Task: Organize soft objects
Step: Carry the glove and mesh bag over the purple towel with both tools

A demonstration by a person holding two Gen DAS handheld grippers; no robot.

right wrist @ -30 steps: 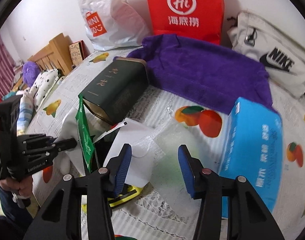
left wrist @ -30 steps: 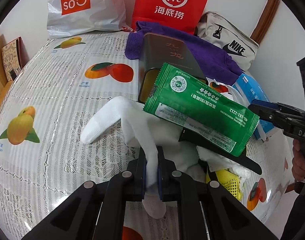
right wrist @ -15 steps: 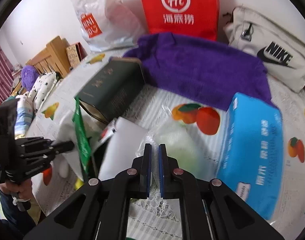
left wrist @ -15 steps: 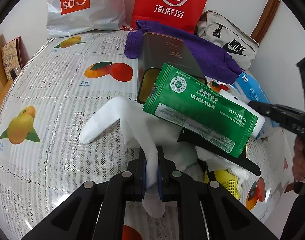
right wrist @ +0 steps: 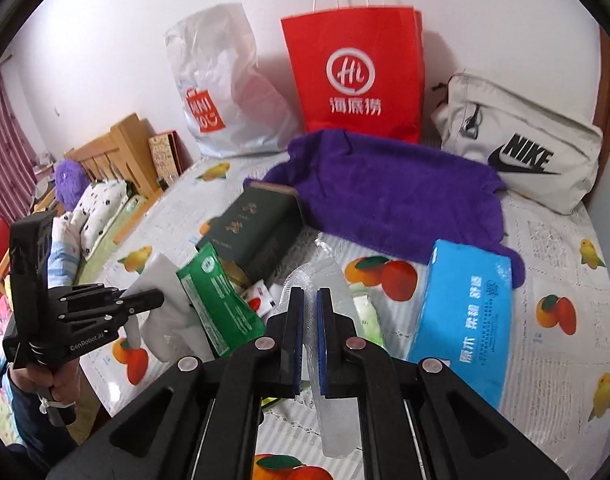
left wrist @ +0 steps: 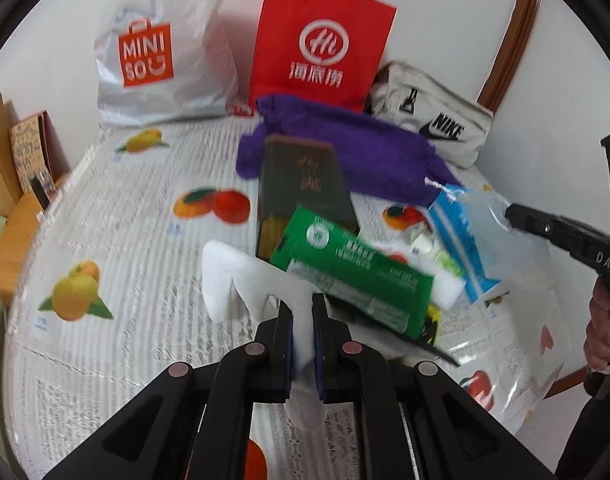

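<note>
Both claws now sit higher over the table [left wrist: 105,360] than a second ago, and the white glove [left wrist: 241,280] has come up off the cloth with the left one. The left claw [left wrist: 301,320] is clamped on one finger of that glove, pads pressing the white fabric from both sides. Jaws of the right claw [right wrist: 309,308] have just been closing and are now pinched on a clear plastic bag [right wrist: 333,360], which hangs between the pads and drapes below them.

Count it up: one glove, one clear bag, one green packet [left wrist: 357,276] lying across the glove, and one dark tin [left wrist: 305,184] behind the packet with its open end toward the camera. One blue tissue pack [right wrist: 465,316] lies to the right, beside the clear bag. One purple towel [right wrist: 393,196] spreads behind the tin. Against the wall stand three bags: one white Miniso bag [left wrist: 153,56], one red paper bag [left wrist: 325,44], one beige Nike pouch [right wrist: 521,148]. A hand [right wrist: 45,384] grips the left claw's handle at the lower left of the right view.
</note>
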